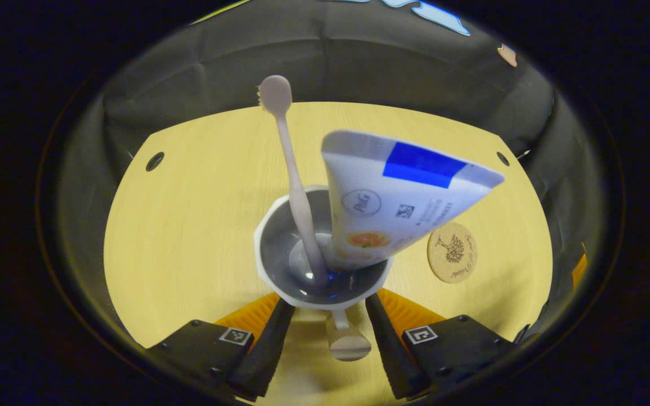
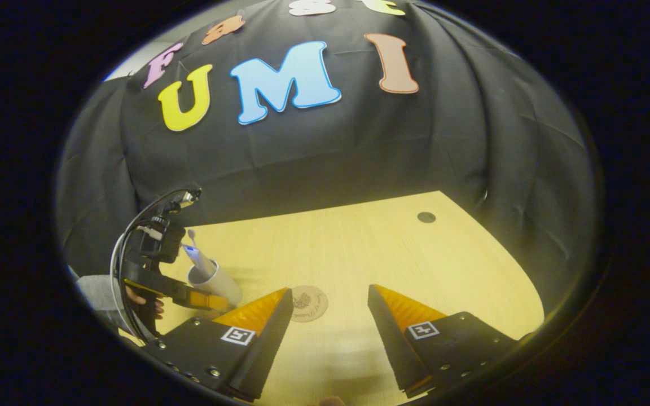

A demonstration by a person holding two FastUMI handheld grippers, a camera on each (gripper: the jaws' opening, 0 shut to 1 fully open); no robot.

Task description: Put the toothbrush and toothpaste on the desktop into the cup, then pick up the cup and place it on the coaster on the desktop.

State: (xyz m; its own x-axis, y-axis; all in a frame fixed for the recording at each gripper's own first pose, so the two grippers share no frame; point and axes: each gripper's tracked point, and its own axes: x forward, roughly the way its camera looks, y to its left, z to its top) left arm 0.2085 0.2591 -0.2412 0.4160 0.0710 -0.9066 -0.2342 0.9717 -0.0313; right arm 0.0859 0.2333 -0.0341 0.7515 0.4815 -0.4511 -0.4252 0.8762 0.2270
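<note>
One cup (image 1: 321, 260), one toothbrush (image 1: 293, 175), one toothpaste tube (image 1: 392, 197), one coaster (image 1: 452, 252), two tools (image 1: 325, 332) (image 2: 329, 321), one table (image 1: 189, 225).

From my left gripper (image 1: 325, 327), the toothpaste (image 1: 398, 203) hides the cup (image 1: 280, 248) rim toward 3 o'clock, and its cap end sinks out of sight inside. The toothbrush (image 1: 297, 186) foot blurs into the cup's bottom. The cup's handle (image 1: 345, 338) sits between my fingers (image 1: 266, 344), and I cannot tell whether they press it. The coaster (image 1: 452, 252) print is too small to read.

From my right gripper (image 2: 325, 316), the left gripper (image 2: 161, 282) at 8 o'clock covers the cup's (image 2: 220, 282) near side; the hand (image 2: 144, 301) holding it is mostly hidden, the sleeve (image 2: 96, 293) cut off. My finger hides the coaster's (image 2: 311, 301) edge toward 9 o'clock
</note>
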